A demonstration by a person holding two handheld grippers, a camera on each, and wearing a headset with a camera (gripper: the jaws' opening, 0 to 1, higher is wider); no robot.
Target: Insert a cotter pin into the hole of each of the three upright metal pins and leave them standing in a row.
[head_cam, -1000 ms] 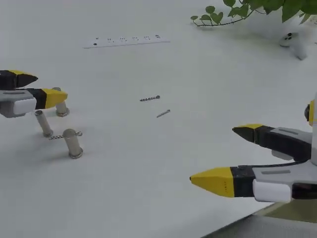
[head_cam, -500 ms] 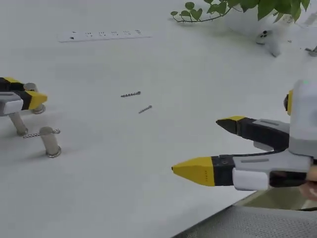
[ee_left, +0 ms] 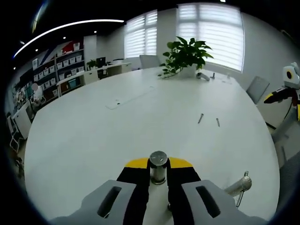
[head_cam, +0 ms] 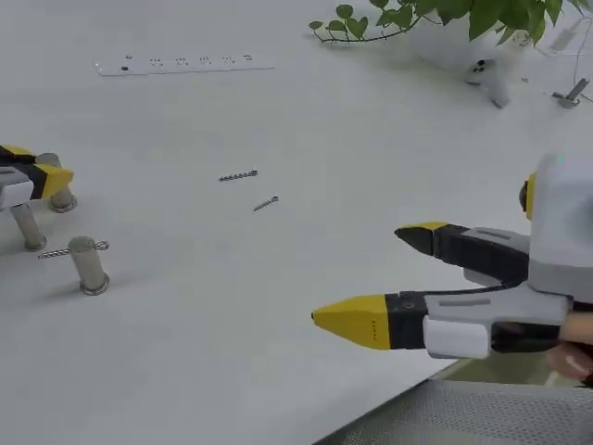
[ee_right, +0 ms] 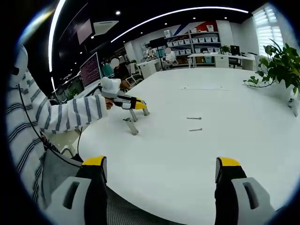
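Observation:
Three upright metal pins stand at the far left. The nearest pin (head_cam: 89,266) carries a cotter pin (head_cam: 67,250) through its hole. A bare pin (head_cam: 28,227) stands behind it. The third pin (ee_left: 158,167) sits between the jaws of my left gripper (head_cam: 51,165), which looks shut on it (ee_left: 158,164). Two loose cotter pins (head_cam: 238,175) (head_cam: 266,203) lie mid-table, well apart from both grippers. My right gripper (head_cam: 357,275) hovers near the table's front edge, open and holding nothing (ee_right: 161,161).
A white power strip (head_cam: 185,64) lies flat at the back. A potted plant (head_cam: 445,11) and a small white object (head_cam: 486,74) sit at the back right. The table's front edge (head_cam: 389,408) runs just under the right gripper.
The head view has panned, so everything sits further left in the picture. Pins, cotter pins and both grippers keep their places relative to each other.

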